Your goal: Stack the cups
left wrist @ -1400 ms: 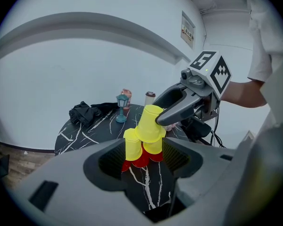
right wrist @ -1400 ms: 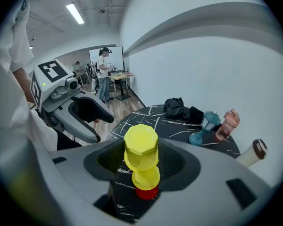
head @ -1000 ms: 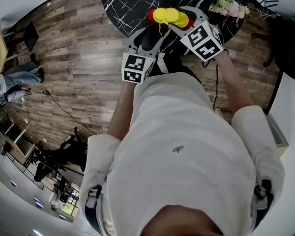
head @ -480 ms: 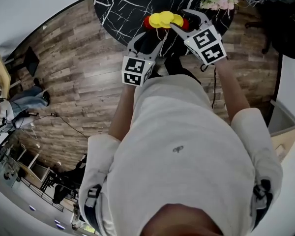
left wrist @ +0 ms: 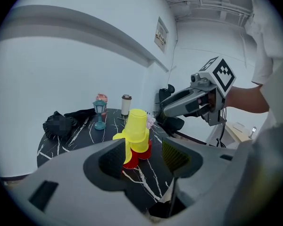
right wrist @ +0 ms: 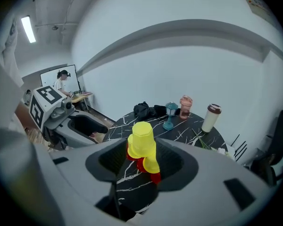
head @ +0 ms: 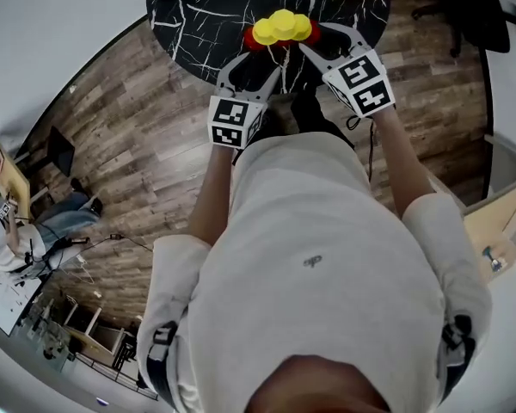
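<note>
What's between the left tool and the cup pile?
Only bare black, white-veined tabletop. The left gripper view shows it: the left tool has its jaws apart and nothing in them, with the red and yellow cup pile standing beyond.

Yellow cups (left wrist: 137, 126) piled on red cups (left wrist: 145, 151) at centre, black marble table (left wrist: 66, 142), left gripper (left wrist: 145, 157) jaws apart below, teal lantern (left wrist: 100, 113) at left.

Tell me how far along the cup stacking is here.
Done: the red and yellow cups stand in one pile on the black table, a yellow one on top. In hand: nothing; the left gripper is open, and the jaws of the right gripper have just been closing on air. Left: no loose cup shows, so probably only pulling away.
</note>
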### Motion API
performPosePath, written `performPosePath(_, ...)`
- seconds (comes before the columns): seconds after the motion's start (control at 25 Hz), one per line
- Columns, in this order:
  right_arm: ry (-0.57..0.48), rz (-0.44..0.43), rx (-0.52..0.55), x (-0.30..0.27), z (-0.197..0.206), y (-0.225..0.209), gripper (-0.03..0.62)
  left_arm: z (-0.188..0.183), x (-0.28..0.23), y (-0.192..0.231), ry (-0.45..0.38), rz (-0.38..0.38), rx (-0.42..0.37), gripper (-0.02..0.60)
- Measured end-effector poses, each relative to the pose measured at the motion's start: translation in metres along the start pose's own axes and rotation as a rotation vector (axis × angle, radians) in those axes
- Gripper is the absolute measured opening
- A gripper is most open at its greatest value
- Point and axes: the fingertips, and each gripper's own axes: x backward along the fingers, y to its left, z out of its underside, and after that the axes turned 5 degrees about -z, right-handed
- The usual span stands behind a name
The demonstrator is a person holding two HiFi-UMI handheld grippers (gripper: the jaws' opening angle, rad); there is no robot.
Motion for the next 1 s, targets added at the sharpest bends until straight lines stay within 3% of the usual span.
performPosePath(0.68,-0.068,0.120,-0.106,0.027,0.032,0.081,0.121,0.030,0.058,-0.019,-0.016,0.124,-0.068,0.244)
performPosePath(1.0,-0.116,0.139,-0.129,0.039,0.039,0.113,0.070,0.020,0.094,-0.028,-0.100,0.136,-0.082,0.216)
